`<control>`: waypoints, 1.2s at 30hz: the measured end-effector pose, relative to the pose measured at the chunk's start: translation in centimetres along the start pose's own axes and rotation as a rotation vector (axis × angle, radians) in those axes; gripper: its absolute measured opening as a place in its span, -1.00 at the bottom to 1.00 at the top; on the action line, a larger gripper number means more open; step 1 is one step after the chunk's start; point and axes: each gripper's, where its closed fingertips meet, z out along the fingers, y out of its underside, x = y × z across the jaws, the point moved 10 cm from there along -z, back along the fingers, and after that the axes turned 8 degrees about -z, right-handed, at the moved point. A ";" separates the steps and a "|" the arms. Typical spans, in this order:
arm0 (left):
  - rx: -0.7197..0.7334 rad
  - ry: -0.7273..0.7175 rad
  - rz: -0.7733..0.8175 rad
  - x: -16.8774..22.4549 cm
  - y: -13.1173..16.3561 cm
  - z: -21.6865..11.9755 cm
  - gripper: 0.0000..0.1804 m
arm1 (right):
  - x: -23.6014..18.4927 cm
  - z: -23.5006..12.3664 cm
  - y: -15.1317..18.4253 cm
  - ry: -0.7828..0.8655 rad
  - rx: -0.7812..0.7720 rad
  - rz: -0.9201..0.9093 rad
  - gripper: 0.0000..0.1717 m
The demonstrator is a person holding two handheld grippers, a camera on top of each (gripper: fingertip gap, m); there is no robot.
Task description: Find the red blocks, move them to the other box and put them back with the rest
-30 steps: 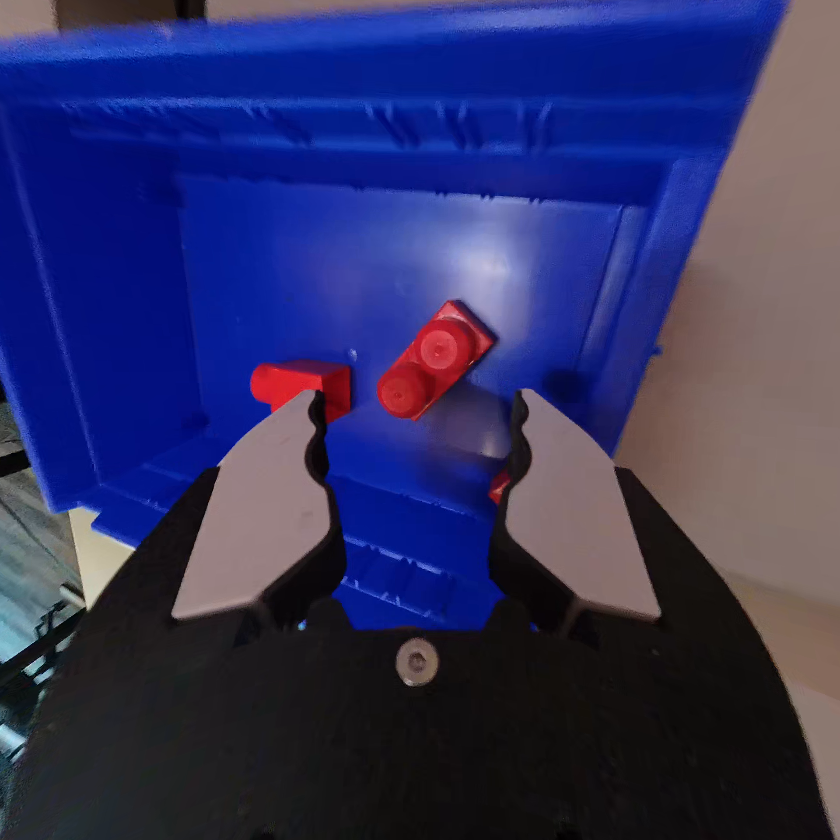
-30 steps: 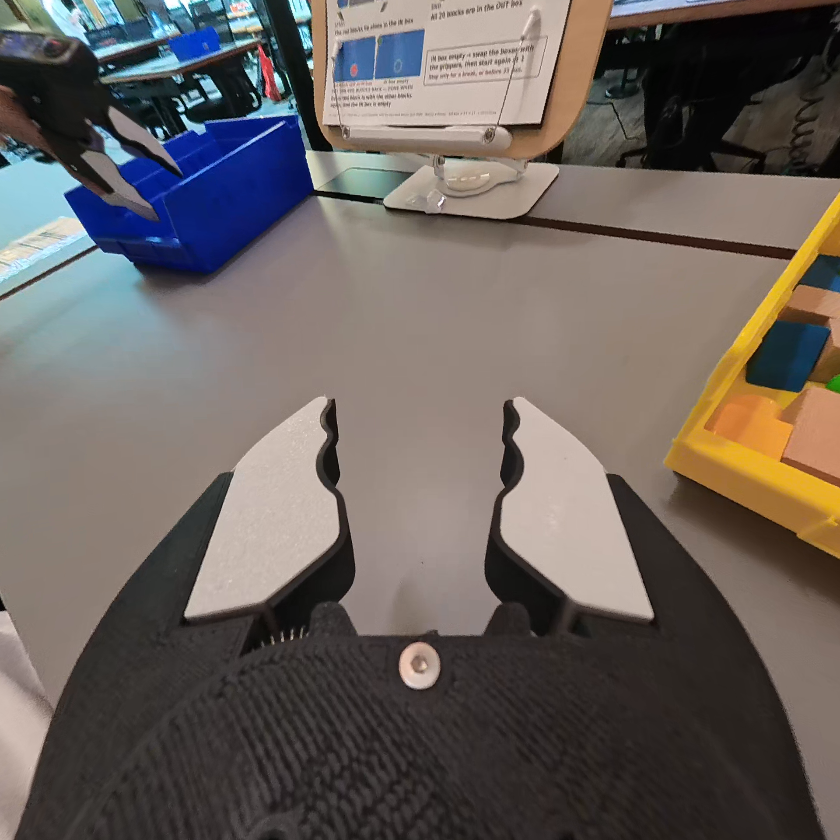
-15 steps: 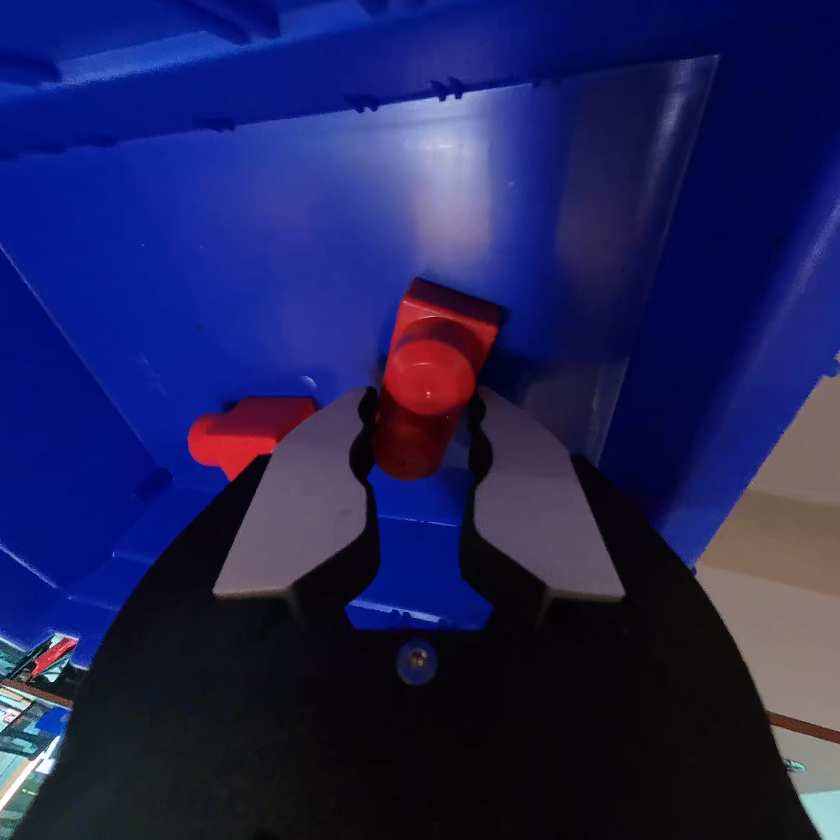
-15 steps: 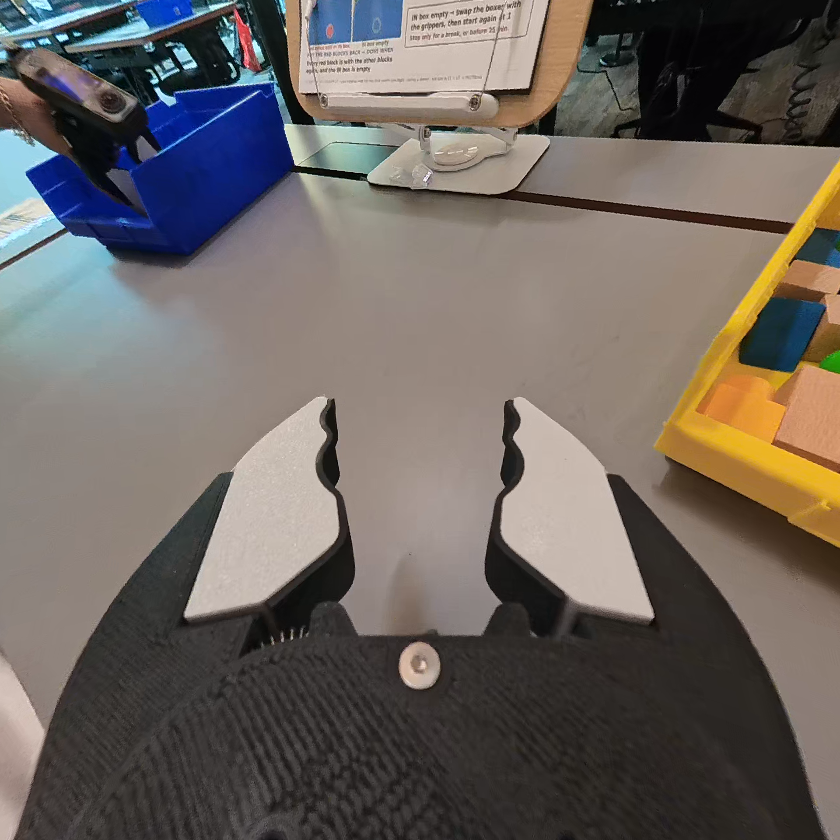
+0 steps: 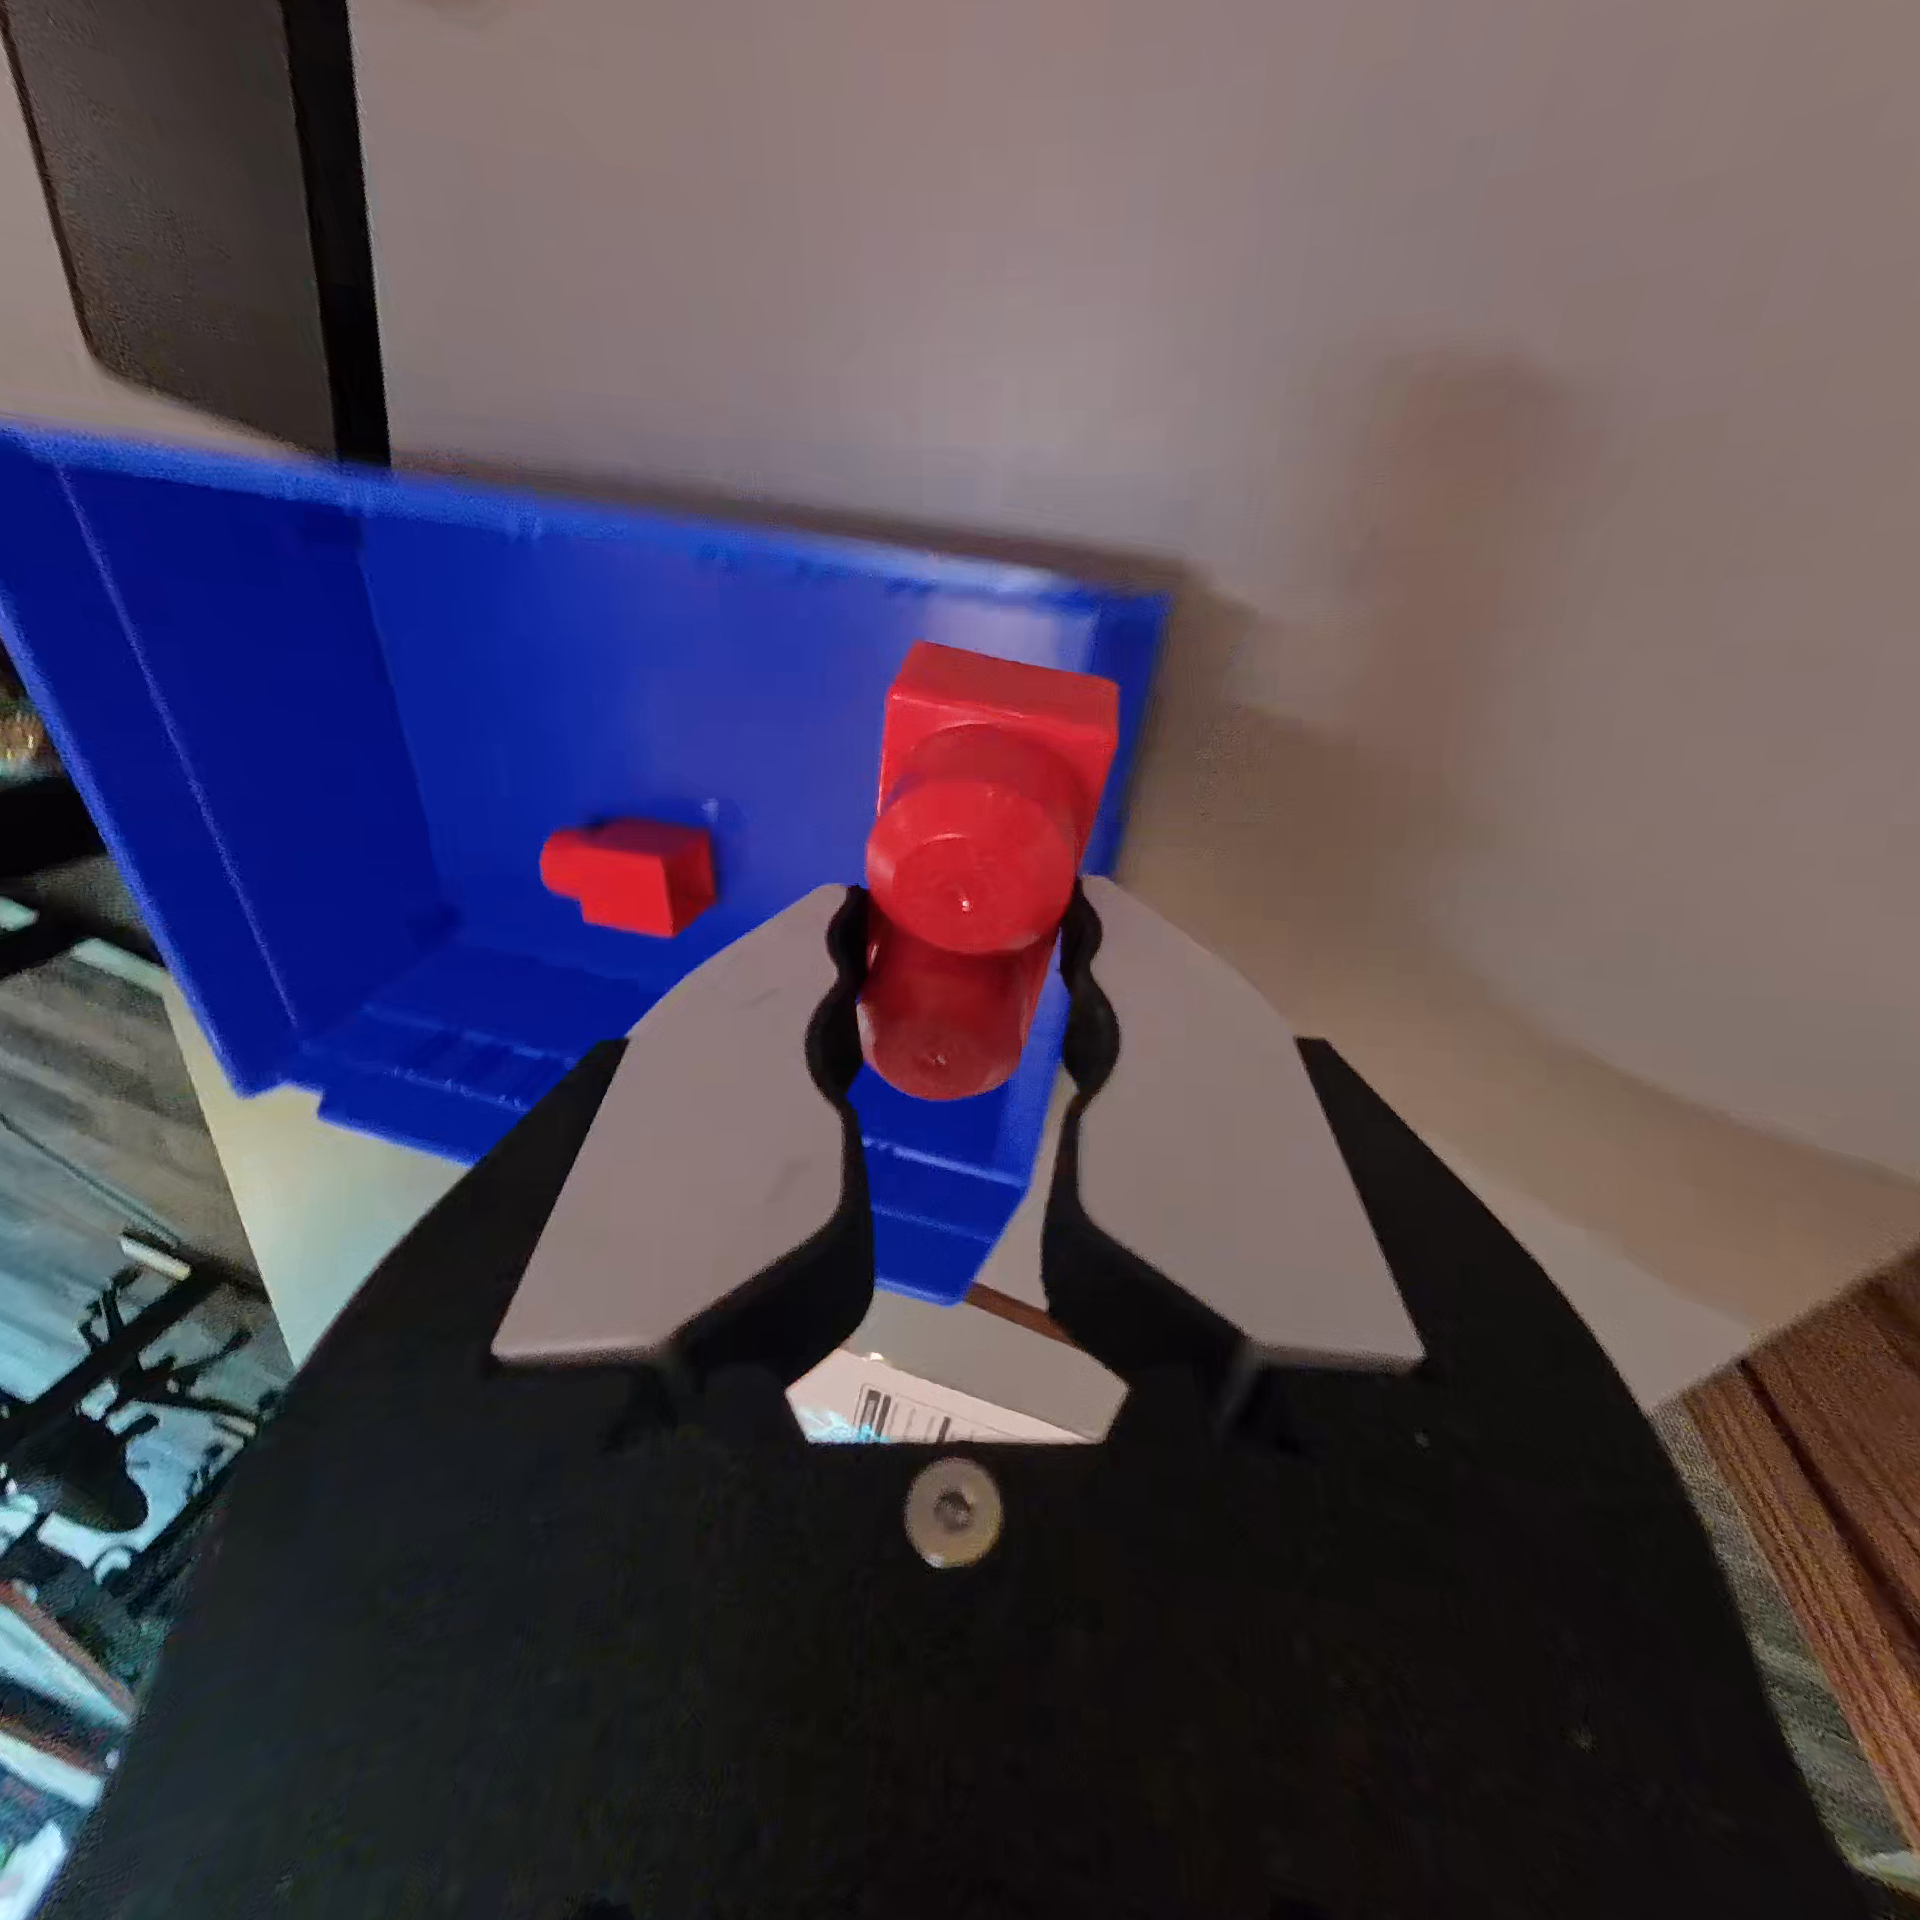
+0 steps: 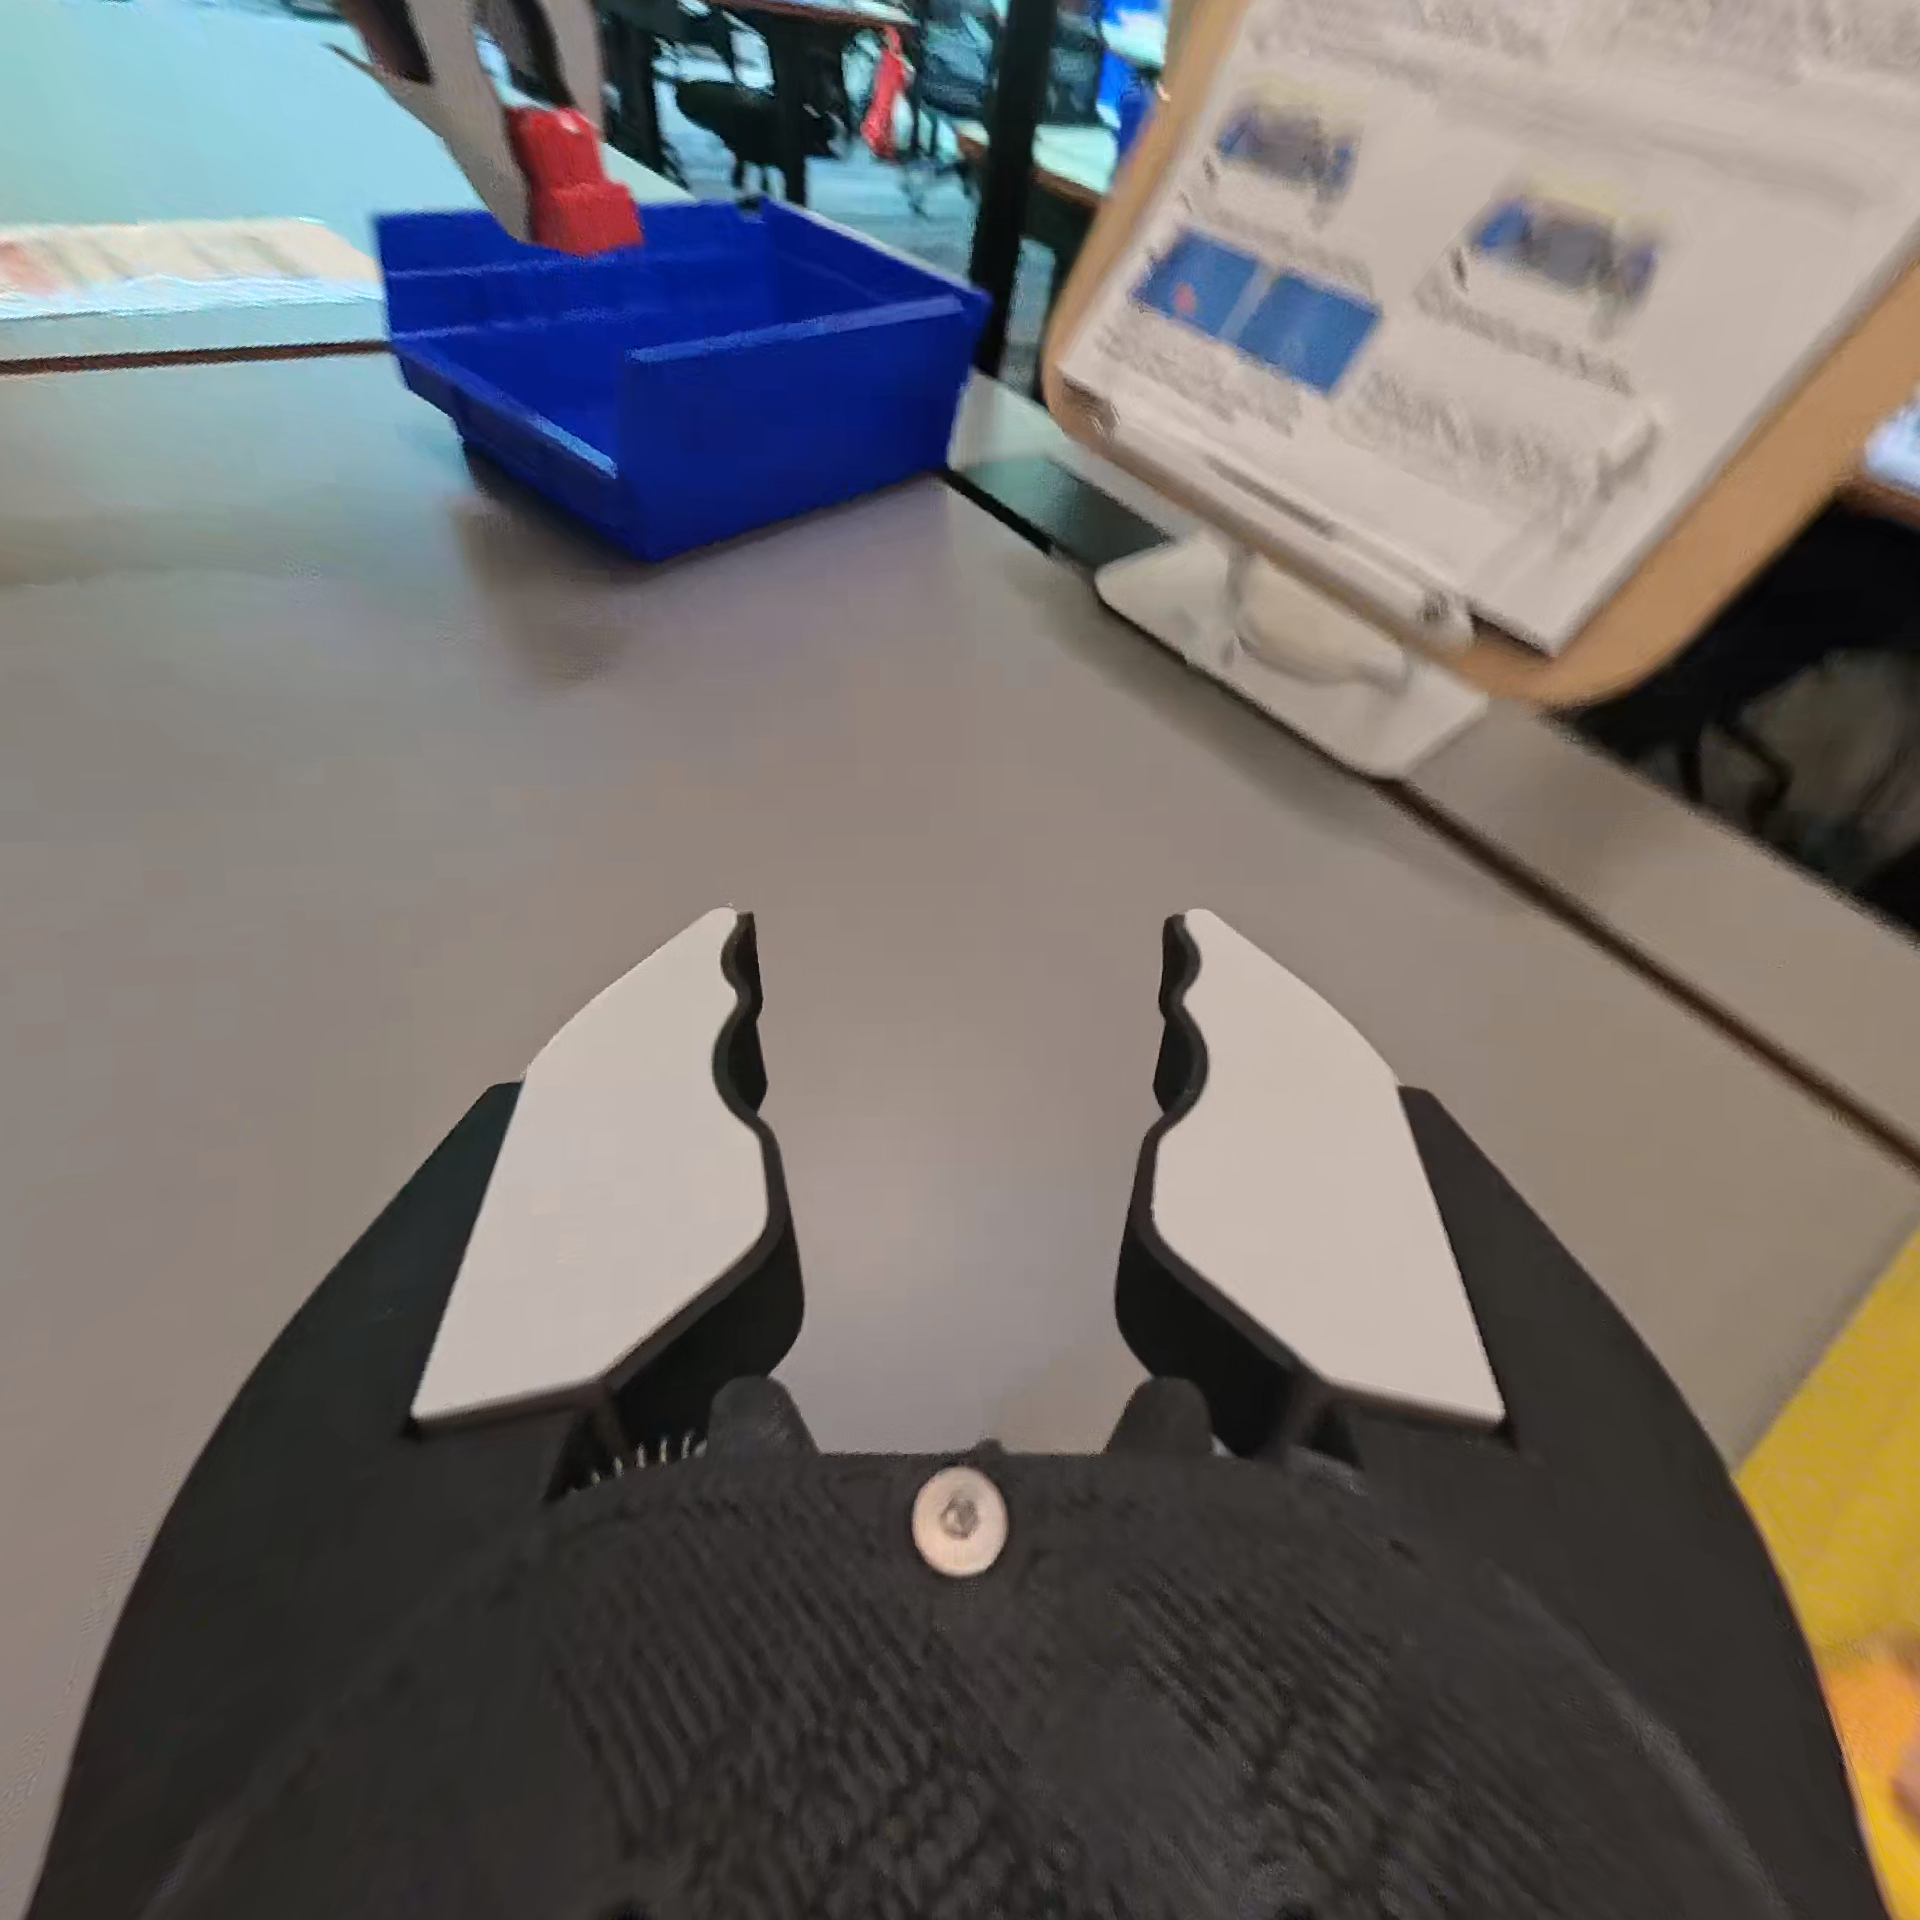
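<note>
My left gripper (image 5: 961, 935) is shut on a red block with two round studs (image 5: 966, 883) and holds it above the blue box (image 5: 436, 727). Both pads press on its sides. Another red block (image 5: 629, 873) lies on the box floor. In the right wrist view the left gripper (image 6: 488, 114) shows far off at the upper left, holding the red block (image 6: 569, 187) over the blue box (image 6: 727, 364). My right gripper (image 6: 961, 935) is open and empty above the grey table (image 6: 520, 779).
A tilted board with instruction sheets on a white stand (image 6: 1403, 364) stands at the back right. A corner of the yellow box (image 6: 1860, 1455) shows at the right edge. A wooden strip (image 5: 1829, 1455) lies to the right in the left wrist view.
The left jaws closed on the studded red block inside the blue box and lifted it out above the box. The right gripper turned left, staying open.
</note>
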 end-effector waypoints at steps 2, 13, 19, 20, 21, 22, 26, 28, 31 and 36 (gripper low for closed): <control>0.015 0.026 0.056 3.0 -2.5 -2.0 -0.61 | -1.1 1.4 -2.6 -0.035 0.078 -0.107 -0.14; 0.171 0.122 0.371 16.6 -14.0 -4.9 -0.61 | -4.8 6.8 -8.2 -0.321 0.209 -0.147 -0.29; 0.255 0.166 0.427 18.7 -16.6 -4.6 -0.61 | -5.0 6.7 -6.9 -0.336 0.151 -0.161 -0.48; 0.256 0.176 0.428 18.8 -16.8 -4.5 -0.61 | -5.0 6.6 -6.7 -0.334 0.143 -0.164 -0.50; 0.258 0.181 0.428 18.9 -17.0 -4.3 -0.61 | -4.9 6.6 -6.5 -0.326 0.137 -0.170 -0.53; 0.261 0.179 0.424 18.9 -17.1 -4.2 -0.61 | -4.8 6.6 -6.4 -0.325 0.137 -0.174 -0.54; 0.288 0.167 0.417 18.7 -17.3 -3.5 -0.61 | -4.5 6.9 -5.9 -0.308 0.105 -0.153 -0.58; 0.381 0.144 0.414 18.5 -17.2 -3.3 -0.60 | -4.1 6.8 -5.7 -0.294 0.116 -0.136 -0.58; 0.573 0.144 0.331 18.2 -16.5 -3.6 -0.33 | -2.6 6.1 -5.4 -0.257 0.146 -0.062 -0.58; 0.909 0.188 -0.022 16.5 -14.6 -2.4 -0.10 | 4.2 1.3 -4.4 0.047 0.161 0.056 -0.58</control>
